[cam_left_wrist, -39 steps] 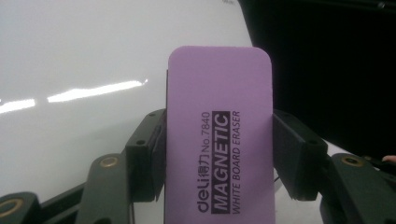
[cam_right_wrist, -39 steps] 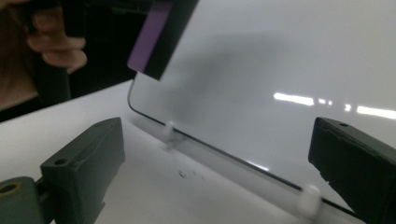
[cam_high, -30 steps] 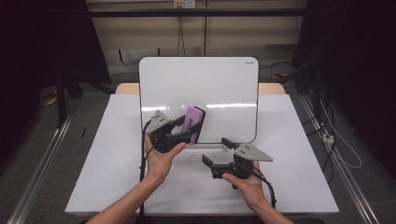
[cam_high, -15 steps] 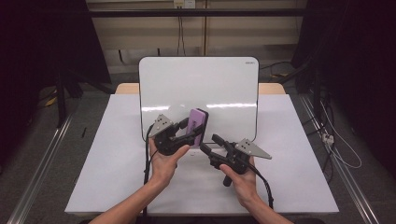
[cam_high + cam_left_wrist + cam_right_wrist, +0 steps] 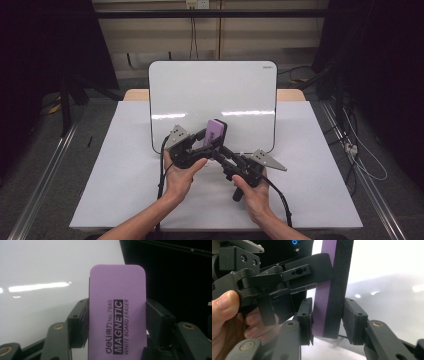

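Purple eraser (image 5: pixel 117 312): clamped upright between the left gripper's jaws, which press on its two long edges; long axis vertical, printed face toward that gripper's camera, text running up the face.
Eraser make-up: purple body with a black felt layer on one face, seen edge-on in the right gripper view (image 5: pixel 331 290).
Left gripper (image 5: pixel 202 145): jaws closed on the eraser's sides partway up; held in the left hand (image 5: pixel 179 172) above the near edge of the whiteboard.
Right gripper (image 5: pixel 327 322): jaws apart, one on each side of the eraser's lower end, across its thin dimension; the left jaw sits just beside the purple face, the right one shows a narrow gap from the felt; contact cannot be told.
Right hand (image 5: pixel 252 192): holds its gripper just right of and nearer than the left one, jaws aimed left and far toward the eraser.
Eraser place (image 5: pixel 215 132): raised off the table, in front of the whiteboard's lower middle.
Whiteboard (image 5: pixel 212 90): lies flat on the far half of the table, bare and glossy.
Table (image 5: pixel 115 175): white top, both forearms entering from the near edge.
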### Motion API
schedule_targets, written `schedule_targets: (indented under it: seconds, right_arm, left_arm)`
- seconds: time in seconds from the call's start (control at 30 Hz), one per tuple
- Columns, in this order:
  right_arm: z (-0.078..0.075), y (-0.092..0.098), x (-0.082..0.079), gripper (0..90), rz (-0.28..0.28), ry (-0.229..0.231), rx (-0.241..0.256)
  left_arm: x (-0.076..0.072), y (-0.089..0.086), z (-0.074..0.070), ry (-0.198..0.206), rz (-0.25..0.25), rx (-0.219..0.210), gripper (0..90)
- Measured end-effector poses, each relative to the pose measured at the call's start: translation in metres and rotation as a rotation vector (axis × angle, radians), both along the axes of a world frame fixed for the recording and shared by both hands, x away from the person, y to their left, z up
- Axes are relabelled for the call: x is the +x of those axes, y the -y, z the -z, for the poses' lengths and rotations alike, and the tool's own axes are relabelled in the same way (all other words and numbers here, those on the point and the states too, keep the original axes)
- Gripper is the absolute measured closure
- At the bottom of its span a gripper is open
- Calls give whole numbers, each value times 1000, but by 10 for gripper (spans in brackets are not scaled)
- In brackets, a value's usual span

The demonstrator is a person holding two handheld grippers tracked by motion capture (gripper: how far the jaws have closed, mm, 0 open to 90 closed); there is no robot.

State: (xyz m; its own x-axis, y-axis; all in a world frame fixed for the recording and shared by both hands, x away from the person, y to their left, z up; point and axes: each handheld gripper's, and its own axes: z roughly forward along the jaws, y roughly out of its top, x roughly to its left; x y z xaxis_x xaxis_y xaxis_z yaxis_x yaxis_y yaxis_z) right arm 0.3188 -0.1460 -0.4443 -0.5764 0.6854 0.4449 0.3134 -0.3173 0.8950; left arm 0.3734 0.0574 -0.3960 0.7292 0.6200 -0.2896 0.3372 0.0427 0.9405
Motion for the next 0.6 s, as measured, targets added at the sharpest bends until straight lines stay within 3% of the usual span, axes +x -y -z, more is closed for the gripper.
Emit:
schedule_targets:
  seconds: [0.07, 0.27, 0.37, 0.47, 0.6]
  right_arm:
    - [0, 1, 0, 633, 4, -7, 4]
    - [1, 5, 2, 652, 13, 10, -53]
    - [1, 8, 3, 656, 20, 12, -82]
    - [2, 13, 3, 658, 27, 7, -110]
    - [2, 21, 3, 661, 43, 3, -144]
  left_arm:
    - [1, 1, 1, -1, 3, 4, 411]
    - [4, 4, 4, -4, 11, 27, 385]
    - [5, 2, 4, -20, -5, 37, 243]
    - [6, -1, 3, -42, -5, 43, 165]
    - [8, -7, 2, -57, -31, 95, 67]
